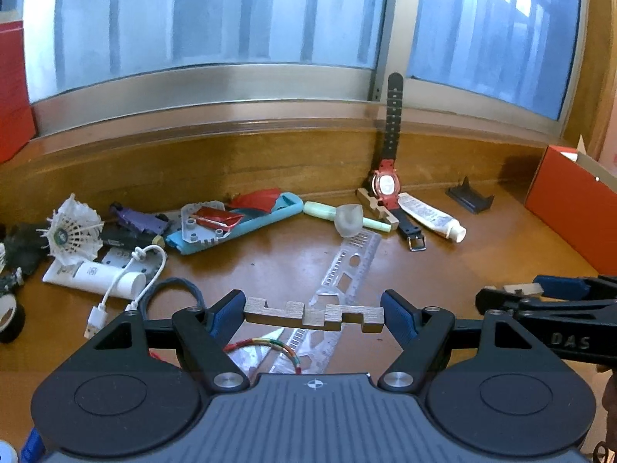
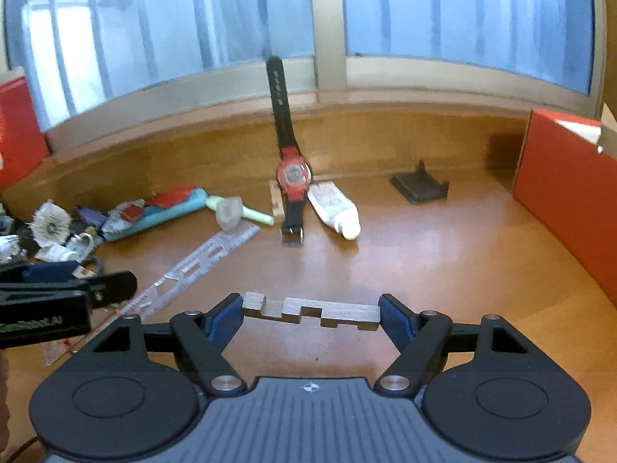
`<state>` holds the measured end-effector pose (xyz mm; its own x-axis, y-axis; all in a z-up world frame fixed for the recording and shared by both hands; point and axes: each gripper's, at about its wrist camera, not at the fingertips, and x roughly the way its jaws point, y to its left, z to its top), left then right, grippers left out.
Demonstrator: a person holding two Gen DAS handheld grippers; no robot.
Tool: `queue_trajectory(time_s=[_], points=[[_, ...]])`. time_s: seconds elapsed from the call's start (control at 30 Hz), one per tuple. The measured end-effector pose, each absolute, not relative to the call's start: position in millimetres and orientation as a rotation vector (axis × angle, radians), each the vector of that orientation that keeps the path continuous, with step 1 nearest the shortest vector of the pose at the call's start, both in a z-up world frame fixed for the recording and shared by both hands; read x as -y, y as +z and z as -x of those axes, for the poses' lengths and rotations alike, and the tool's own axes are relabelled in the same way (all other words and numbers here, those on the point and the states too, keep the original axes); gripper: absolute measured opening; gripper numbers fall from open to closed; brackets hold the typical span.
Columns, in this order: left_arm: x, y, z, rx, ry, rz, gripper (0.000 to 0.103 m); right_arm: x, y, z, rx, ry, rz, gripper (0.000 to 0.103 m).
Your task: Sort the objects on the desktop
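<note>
Left wrist view: the left gripper (image 1: 314, 314) is clamped end to end on a notched wooden puzzle piece (image 1: 314, 313), held above the wooden desktop (image 1: 482, 258) at lower centre. Behind it, along the back wall, most of the clutter looks unsorted: a paper parasol (image 1: 73, 227) and a white power bank (image 1: 94, 276) with its USB cable (image 1: 115, 289) at left, a teal pencil case (image 1: 239, 223) at centre, a clear plastic ruler (image 1: 347, 266), a red digital watch (image 1: 385, 183) leaning on the wall, a white tube (image 1: 432, 216) beside it. A 2nd notched wooden piece (image 1: 376, 208) lies under the watch. At right edge, the other gripper's body reads "DAS"; the rest is cut off.

Right wrist view: the right gripper (image 2: 311, 313) grasps another notched wooden puzzle piece (image 2: 311, 312) by its ends, over bare desktop at lower centre. A red box (image 2: 570, 200) stands open at right and a dark phone stand (image 2: 420, 185) sits near it. Lettering on the neighbouring gripper at left is too blurred to read.

Judging by this, sorting is early: 2 wooden pieces are lifted, and nearly everything else waits.
</note>
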<state>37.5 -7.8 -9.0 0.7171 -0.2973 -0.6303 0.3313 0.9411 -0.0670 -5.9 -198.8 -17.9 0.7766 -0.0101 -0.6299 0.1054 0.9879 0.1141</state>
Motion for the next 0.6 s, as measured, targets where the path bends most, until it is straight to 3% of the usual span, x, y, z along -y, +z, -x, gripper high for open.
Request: queue_trajectory(time_s=[0.6], points=[[81.6, 3.1, 17.5, -0.684, -0.141, 0.001, 0.076, 270.8, 8.7, 54.4, -0.578, 0.22, -0.034, 0.078]])
